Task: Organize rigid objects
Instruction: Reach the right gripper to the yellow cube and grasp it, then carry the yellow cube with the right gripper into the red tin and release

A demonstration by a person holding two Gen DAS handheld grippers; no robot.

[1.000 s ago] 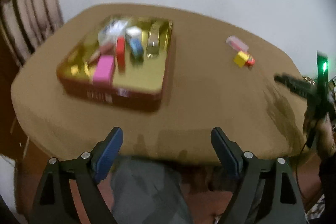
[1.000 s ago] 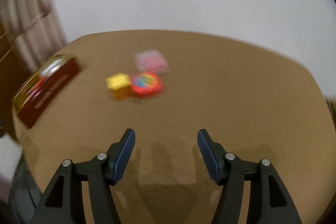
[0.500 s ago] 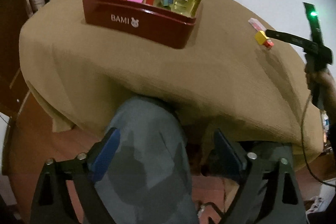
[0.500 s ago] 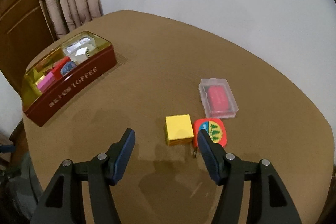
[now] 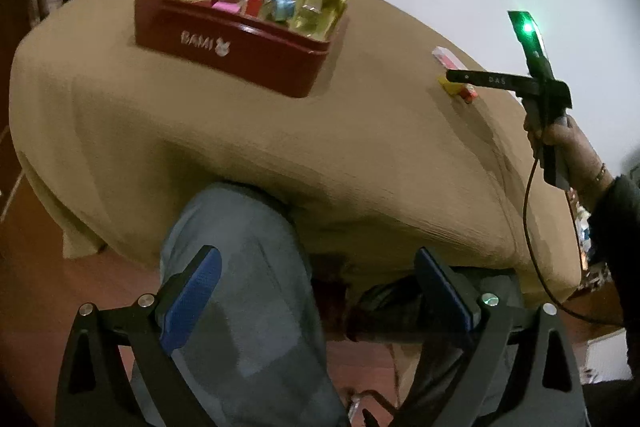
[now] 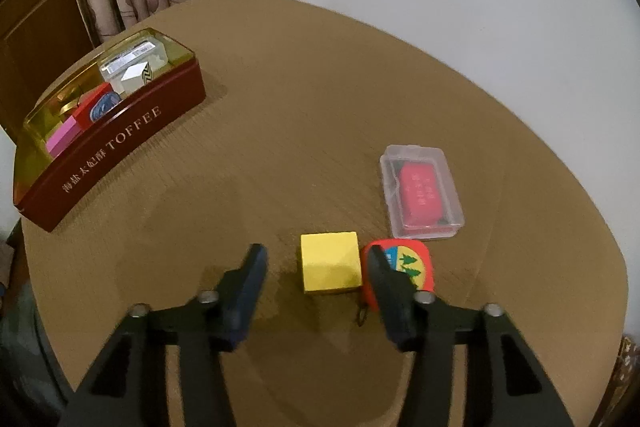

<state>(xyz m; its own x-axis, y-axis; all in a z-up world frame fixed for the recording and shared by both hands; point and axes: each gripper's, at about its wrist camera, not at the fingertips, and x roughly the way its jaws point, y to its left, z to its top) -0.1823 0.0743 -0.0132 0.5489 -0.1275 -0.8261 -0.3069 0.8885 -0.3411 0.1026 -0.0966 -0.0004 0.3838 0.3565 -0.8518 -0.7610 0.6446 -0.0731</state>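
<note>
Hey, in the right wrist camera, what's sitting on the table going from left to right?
Red toffee tin → yellow block → red tape measure → clear plastic case. The right claw is open around the yellow block.

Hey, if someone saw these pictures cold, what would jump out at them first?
Probably the yellow block sitting between the open right gripper's fingers, touching a red tape measure. Next, the dark red tin at the table's left, already holding small colourful items. The open left gripper hangs below the table edge, over the person's knee.
</note>
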